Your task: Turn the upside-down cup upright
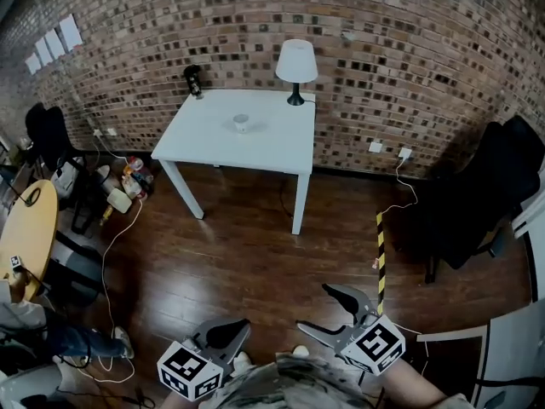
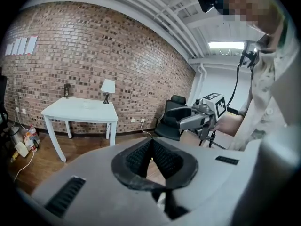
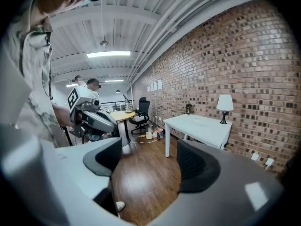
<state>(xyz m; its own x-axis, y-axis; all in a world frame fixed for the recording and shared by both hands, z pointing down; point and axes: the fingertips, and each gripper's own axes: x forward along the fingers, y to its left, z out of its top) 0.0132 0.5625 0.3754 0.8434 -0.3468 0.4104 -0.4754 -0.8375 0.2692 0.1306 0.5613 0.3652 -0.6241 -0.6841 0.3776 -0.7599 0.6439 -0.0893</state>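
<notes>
Head view looks down a room with a dark wooden floor (image 1: 247, 262) and a brick wall (image 1: 426, 49) across the back. At the far left a round yellow table (image 1: 25, 228) juts in. A black chair (image 1: 47, 135) stands behind it, and pale sheets of paper (image 1: 53, 45) hang on the brick above. A heap of bags and bottles (image 1: 128, 181) lies on the floor by the wall.

Next comes the white tabletop (image 1: 204, 143), on slim legs, with its far edge against the brick. A small dark ornament (image 1: 194, 81) stands at its rear left corner. A white-shaded lamp (image 1: 296, 68) stands at its rear right edge. The cup (image 1: 242, 123) sits alone between them, a little forward of both, near the middle of the tabletop. It is small and white and stands on end, with its long axis upright rather than lying over. From this far off I cannot tell whether its mouth or its base faces up.

Right of the tabletop are wall sockets (image 1: 387, 149), a strip of yellow-and-black tape (image 1: 380, 254) on the floor, and a second dark chair (image 1: 481, 194).

Both tongs are at the bottom edge, well apart from the tabletop and pointing towards it. The left tongs (image 1: 228, 331) have their tips together with nothing caught in them. The right tongs (image 1: 312, 307) stand apart, with only floor showing between them.
</notes>
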